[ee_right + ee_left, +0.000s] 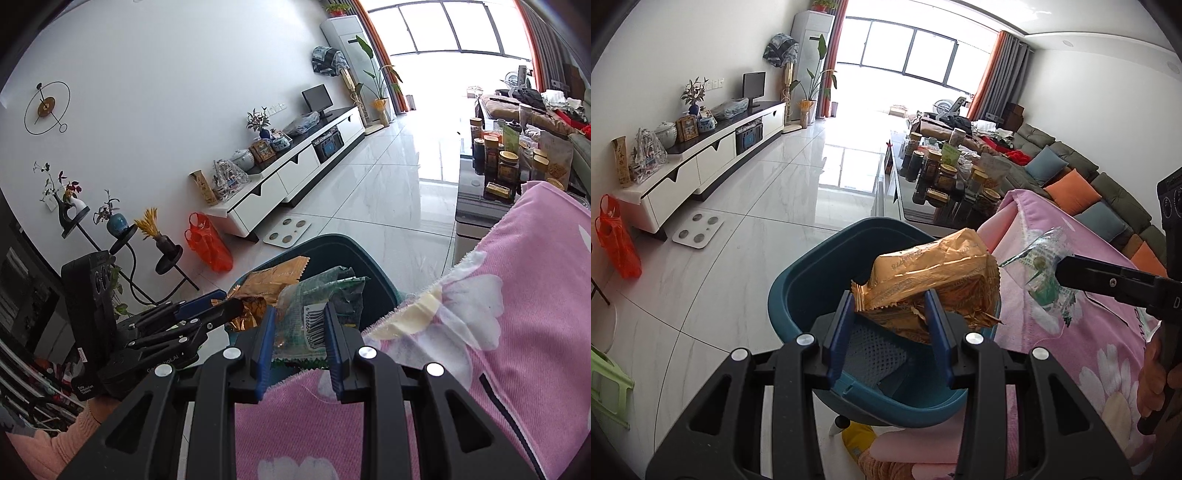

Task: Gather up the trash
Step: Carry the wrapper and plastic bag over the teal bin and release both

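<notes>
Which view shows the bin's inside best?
Left wrist: it looks down into the teal bin, showing mesh trash at the bottom. Right wrist shows only its far rim behind both held wrappers.

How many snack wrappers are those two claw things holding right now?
2. A gold wrapper is pinched in the left gripper over the blue bin; a clear green wrapper is in the right gripper beside it. The bin may hide more.

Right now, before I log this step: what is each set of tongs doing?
Left tongs: closed on crinkled gold foil wrapper.
Right tongs: closed on clear green-printed plastic wrapper.
</notes>
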